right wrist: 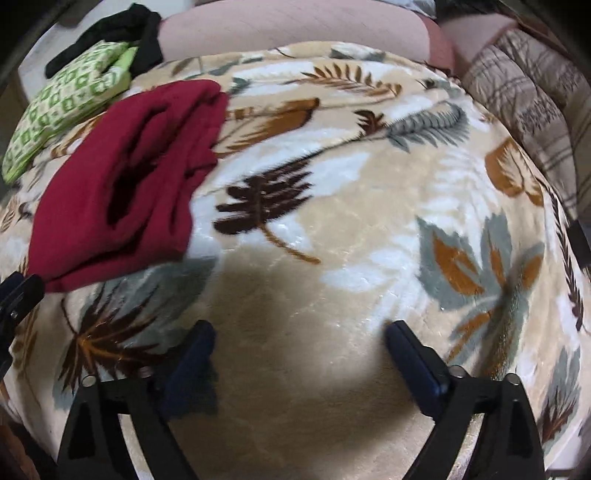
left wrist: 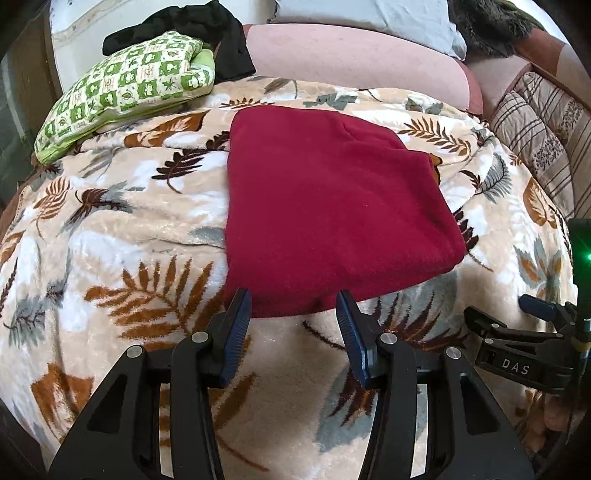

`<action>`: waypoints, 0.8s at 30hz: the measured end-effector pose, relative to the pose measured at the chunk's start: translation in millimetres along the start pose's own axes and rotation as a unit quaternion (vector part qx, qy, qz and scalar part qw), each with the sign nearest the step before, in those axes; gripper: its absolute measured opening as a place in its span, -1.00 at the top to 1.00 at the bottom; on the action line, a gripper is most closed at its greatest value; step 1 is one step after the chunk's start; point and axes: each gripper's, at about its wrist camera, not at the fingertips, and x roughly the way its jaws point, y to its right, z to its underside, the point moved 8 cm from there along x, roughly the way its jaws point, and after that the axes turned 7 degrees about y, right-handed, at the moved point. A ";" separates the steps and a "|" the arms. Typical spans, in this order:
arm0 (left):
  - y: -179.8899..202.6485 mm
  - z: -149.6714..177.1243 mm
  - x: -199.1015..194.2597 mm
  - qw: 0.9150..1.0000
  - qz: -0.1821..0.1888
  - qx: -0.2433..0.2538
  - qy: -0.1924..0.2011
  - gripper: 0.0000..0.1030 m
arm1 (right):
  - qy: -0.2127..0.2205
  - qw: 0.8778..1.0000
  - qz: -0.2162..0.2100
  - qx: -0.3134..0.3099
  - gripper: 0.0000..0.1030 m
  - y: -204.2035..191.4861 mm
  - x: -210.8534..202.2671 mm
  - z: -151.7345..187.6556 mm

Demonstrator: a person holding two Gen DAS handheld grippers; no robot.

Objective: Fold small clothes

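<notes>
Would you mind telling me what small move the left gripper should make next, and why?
Probably ease the left gripper forward and close on the red garment's near edge: its jaws stand open astride that edge, gripping nothing, while the right gripper hangs open over bare blanket.

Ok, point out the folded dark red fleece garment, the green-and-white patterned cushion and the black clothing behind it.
Folded dark red fleece garment (left wrist: 332, 206): left wrist view, middle of its top layer.
Green-and-white patterned cushion (left wrist: 125, 92): left wrist view, centre of its printed face.
Black clothing (left wrist: 192, 18): left wrist view, bunched part above the cushion.
</notes>
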 end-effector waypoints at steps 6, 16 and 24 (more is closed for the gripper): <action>-0.8 -0.2 0.1 1.000 0.000 -0.001 -0.001 0.08 | 0.017 1.000 0.001 0.003 -0.88 -0.1 -3.0 2.1; -2.8 2.3 2.5 1.000 -0.005 0.001 -0.005 0.08 | 0.053 0.998 -0.021 0.012 -0.74 -2.1 -22.9 -11.6; -11.2 -2.5 1.7 1.000 -0.005 -0.018 0.003 0.08 | 0.152 0.984 -0.096 0.014 -0.74 -20.7 -64.6 -39.6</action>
